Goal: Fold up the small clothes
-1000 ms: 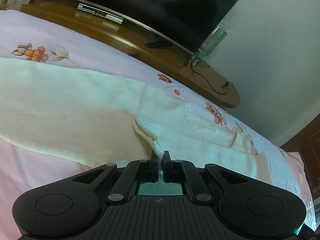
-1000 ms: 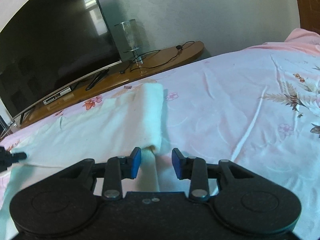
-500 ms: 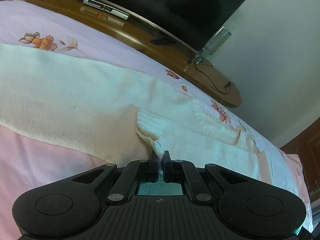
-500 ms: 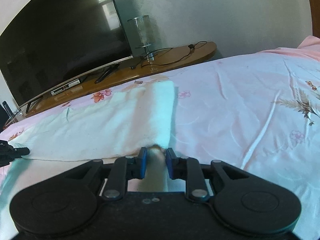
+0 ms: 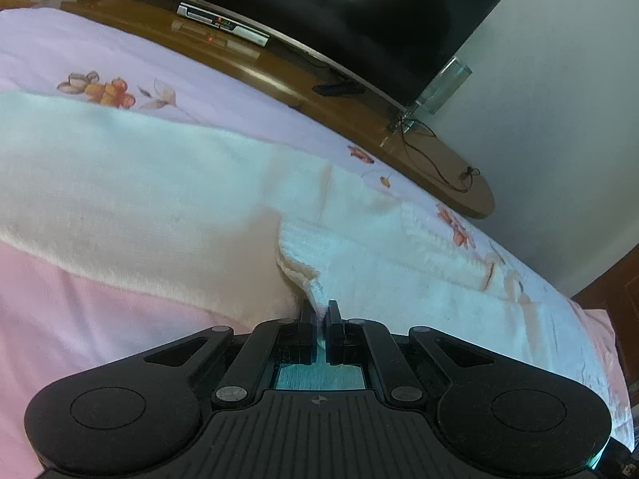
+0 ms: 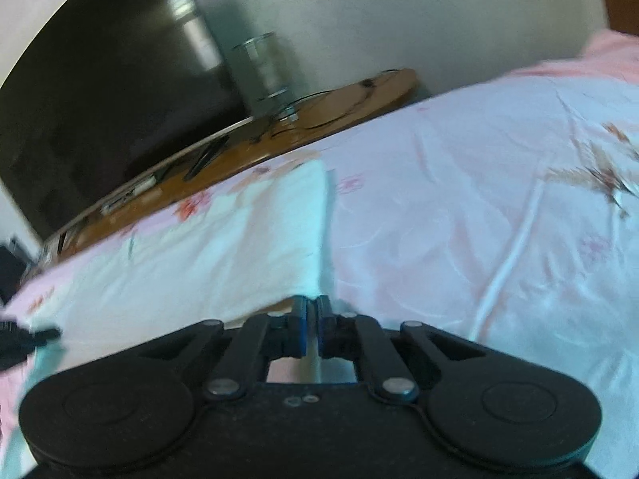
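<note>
Setting: a bed covered by a pink floral sheet (image 5: 72, 319), with a wooden TV stand (image 5: 359, 119) beyond it along the wall.
Garment: one cream knitted sweater (image 5: 139, 207) lies spread flat across the sheet; it is the only piece of clothing in view.
Left gripper (image 5: 320, 319): its jaws are pinched together on a ribbed edge of the sweater, which rises in a small peak between the fingertips.
Right gripper (image 6: 312, 311): its jaws are closed tight on the near corner of the sweater's edge (image 6: 311, 239); this view is blurred.
Other gripper seen: the left gripper's tip shows at the far left edge of the right wrist view, touching the cloth.
Containers: one clear glass vessel (image 5: 441, 88) stands upright on the TV stand; what it holds cannot be told.
On the stand: one dark television (image 5: 319, 8), one set-top box (image 5: 223, 30), one black cable (image 5: 439, 159).
</note>
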`<action>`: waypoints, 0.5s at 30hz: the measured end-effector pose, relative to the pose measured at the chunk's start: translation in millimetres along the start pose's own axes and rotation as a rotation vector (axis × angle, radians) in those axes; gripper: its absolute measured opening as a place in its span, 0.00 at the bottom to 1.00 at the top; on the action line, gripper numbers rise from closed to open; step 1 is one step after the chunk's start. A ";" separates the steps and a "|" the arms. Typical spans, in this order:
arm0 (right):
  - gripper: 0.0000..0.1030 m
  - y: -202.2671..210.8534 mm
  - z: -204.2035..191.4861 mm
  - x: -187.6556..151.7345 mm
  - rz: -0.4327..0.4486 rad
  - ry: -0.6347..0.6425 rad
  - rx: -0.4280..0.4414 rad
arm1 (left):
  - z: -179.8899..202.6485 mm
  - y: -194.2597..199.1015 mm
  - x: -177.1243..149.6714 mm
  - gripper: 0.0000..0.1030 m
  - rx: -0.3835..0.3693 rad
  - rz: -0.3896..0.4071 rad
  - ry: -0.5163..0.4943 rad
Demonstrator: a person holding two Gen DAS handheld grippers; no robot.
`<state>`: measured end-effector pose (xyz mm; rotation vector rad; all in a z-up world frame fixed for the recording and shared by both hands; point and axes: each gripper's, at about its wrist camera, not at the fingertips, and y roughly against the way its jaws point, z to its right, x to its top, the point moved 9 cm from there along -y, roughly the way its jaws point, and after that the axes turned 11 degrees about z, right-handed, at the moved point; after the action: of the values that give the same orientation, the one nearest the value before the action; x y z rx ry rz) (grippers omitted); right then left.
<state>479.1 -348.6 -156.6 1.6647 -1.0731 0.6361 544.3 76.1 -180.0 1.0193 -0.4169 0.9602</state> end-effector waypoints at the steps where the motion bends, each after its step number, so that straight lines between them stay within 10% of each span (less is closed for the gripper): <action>1: 0.02 -0.6 1.7 -1.7 0.001 -0.003 0.004 | 0.3 0.3 -0.1 0.04 -0.001 0.005 -0.005; 10: 0.14 21.8 -7.1 30.9 0.132 0.006 0.068 | -1.7 1.9 -4.2 0.04 -0.008 0.041 0.015; 15: 0.14 -9.0 -11.7 8.0 0.008 0.143 0.012 | -0.3 1.5 -3.7 0.04 0.004 0.035 0.015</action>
<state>491.8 -339.6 -150.2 1.6005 -0.9757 0.7563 541.0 74.9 -181.9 1.0109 -0.4222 1.0001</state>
